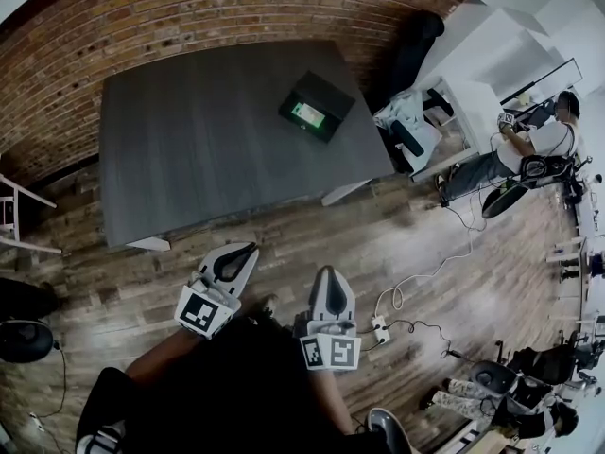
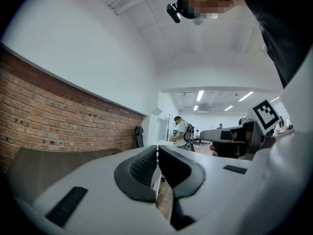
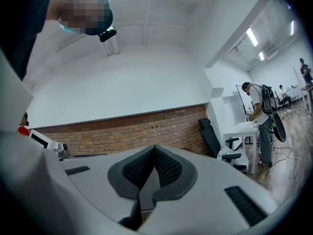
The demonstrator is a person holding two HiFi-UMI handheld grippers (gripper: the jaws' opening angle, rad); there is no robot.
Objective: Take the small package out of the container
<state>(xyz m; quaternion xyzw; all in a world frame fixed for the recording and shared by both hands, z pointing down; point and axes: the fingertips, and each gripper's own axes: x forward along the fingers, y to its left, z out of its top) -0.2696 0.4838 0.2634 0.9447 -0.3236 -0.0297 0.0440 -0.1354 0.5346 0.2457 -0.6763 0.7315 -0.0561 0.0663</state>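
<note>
Both grippers are empty. In the left gripper view we see the left gripper (image 2: 157, 149) with its jaws closed tip to tip and nothing between the ribbed pads. In the right gripper view the right gripper (image 3: 154, 149) is the same: jaws pressed together, holding nothing.

In the head view we see both held level over the wooden floor (image 1: 444, 253), side by side, near the front edge of the dark grey table (image 1: 189, 149) but not over it.

The container (image 1: 317, 106), a dark open box, sits on the far right part of the table, near the right edge and well apart from both grippers. The small package (image 1: 308, 113) lies inside it as a pale green-white rectangle; we can't read any detail on it.

A brick wall (image 1: 142, 17) is behind the table, a cable with a power strip (image 1: 381, 329) lies on the floor, and a person (image 1: 548, 140) is off to the right.
</note>
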